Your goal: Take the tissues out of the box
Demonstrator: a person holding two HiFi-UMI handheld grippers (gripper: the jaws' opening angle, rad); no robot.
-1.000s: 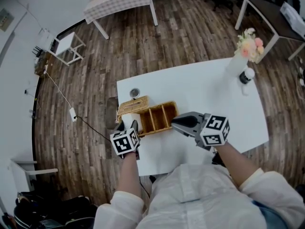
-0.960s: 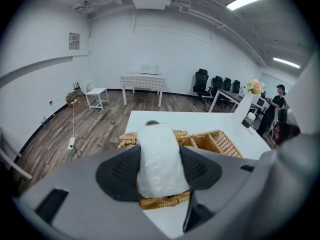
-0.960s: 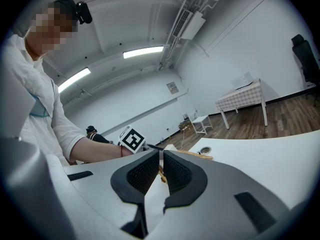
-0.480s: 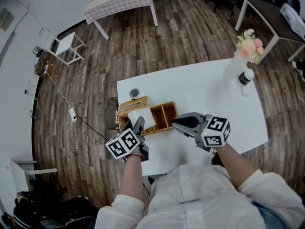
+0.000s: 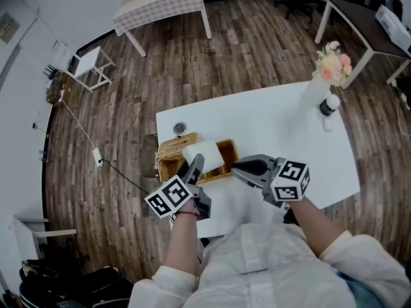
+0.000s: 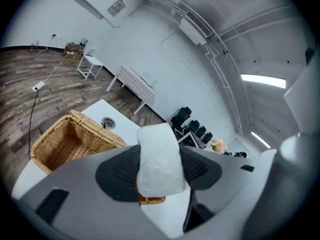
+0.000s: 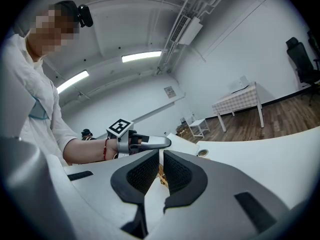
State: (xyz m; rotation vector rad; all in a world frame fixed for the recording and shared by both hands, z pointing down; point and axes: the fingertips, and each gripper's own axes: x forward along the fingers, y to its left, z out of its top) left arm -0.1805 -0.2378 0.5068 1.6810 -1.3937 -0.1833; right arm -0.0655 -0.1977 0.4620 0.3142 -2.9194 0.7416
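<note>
Two hidden bits first: in the head view the wicker box point(image 5: 168, 149) interior is mostly covered by the tissue point(image 5: 204, 154) and the left gripper point(image 5: 194, 169), so can't tell if more tissues sit inside; left gripper view cuts off the box's near part behind the gripper body; the tissue's lower end is lost between the pads. Left gripper is clamped on the white tissue, held up over the box's right half. Right gripper point(image 5: 239, 167) sits just right of the box, over the surface point(image 5: 276, 124); jaws nearly together, thin slit, nothing in it. Room: bare surface runs right of the box to the flower vase point(image 5: 326, 76) and bottle point(image 5: 329, 105), both well apart from the box; small round item point(image 5: 180, 128) just behind the box; box sits near the surface's left edge. Versus 0.5 s ago: tissue and left gripper are further right along the box; right gripper has barely moved.
</note>
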